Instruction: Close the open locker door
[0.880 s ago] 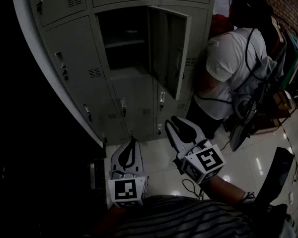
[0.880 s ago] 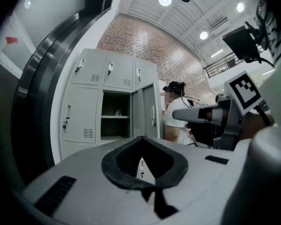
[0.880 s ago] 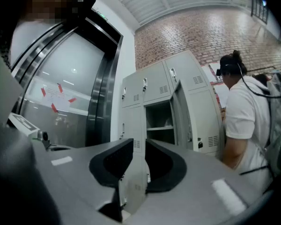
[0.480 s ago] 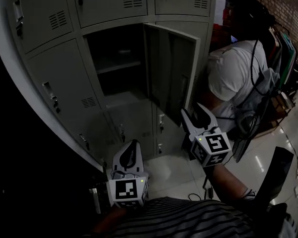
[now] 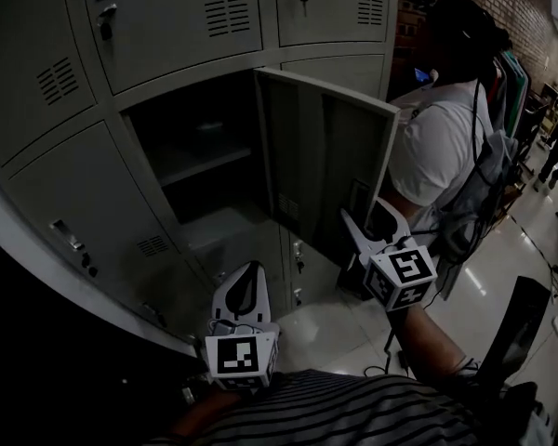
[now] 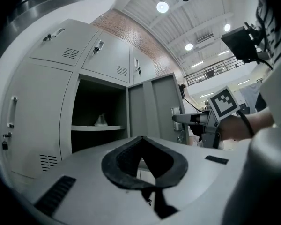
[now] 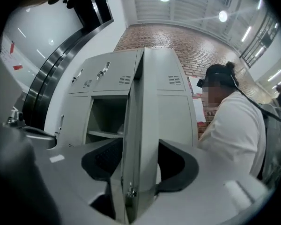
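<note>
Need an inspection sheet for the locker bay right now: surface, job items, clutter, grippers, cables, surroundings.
Surface: glossy tiled floor in front of the lockers.
Job's things: locker door stands open; its compartment is exposed, with one shelf inside.
Clutter: small pale item on that shelf; too small to identify.
Grippers: right gripper open, jaws either side of the door's free edge; left gripper shut, empty, held low.
Cables: dark cords across a bystander's white shirt.
Surroundings: person standing just right of the door; brick wall behind.
</note>
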`<state>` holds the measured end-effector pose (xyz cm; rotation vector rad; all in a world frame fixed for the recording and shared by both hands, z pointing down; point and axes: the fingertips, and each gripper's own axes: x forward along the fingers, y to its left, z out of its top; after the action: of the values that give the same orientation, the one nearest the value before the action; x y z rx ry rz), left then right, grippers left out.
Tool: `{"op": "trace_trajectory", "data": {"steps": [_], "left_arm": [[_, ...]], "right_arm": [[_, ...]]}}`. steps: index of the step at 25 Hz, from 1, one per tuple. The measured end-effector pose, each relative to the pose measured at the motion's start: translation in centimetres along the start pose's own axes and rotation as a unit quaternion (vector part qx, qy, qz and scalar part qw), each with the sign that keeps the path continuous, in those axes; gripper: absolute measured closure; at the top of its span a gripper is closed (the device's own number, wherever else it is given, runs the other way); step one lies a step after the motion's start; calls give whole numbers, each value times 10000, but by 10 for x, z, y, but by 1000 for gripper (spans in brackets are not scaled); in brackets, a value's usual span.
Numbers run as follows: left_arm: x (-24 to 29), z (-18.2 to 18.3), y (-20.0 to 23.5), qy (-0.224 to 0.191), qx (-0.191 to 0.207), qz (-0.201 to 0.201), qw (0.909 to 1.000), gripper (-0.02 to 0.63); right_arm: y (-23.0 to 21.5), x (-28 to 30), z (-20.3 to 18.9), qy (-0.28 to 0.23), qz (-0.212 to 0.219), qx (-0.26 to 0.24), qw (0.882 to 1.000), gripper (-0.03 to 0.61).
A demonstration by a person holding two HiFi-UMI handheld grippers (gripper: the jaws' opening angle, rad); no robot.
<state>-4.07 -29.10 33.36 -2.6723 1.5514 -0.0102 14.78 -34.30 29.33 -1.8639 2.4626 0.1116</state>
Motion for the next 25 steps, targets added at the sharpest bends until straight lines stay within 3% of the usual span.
{"op": "trace_trajectory", "data": {"steps": [6, 11, 14, 21, 25], "left_arm": [[1, -12, 16, -13, -134, 125, 9998, 609], [-12, -25, 27, 83, -278, 359, 9989, 609], [-20, -29, 40, 152, -317, 480, 9982, 609], [-42, -33, 111, 218, -378, 1075, 9932, 609], [-48, -37, 157, 191, -409, 1354, 9898, 609]], "right_arm": [[29, -3, 4, -92, 327, 102, 9994, 391], [100, -12, 7, -10, 1277, 91, 9918, 437], [147, -6, 7, 66, 1778, 141, 9839, 425], [234, 44, 2, 91, 2516, 98, 9677, 446], [267, 84, -3, 84, 2629, 54, 9648, 461]]}}
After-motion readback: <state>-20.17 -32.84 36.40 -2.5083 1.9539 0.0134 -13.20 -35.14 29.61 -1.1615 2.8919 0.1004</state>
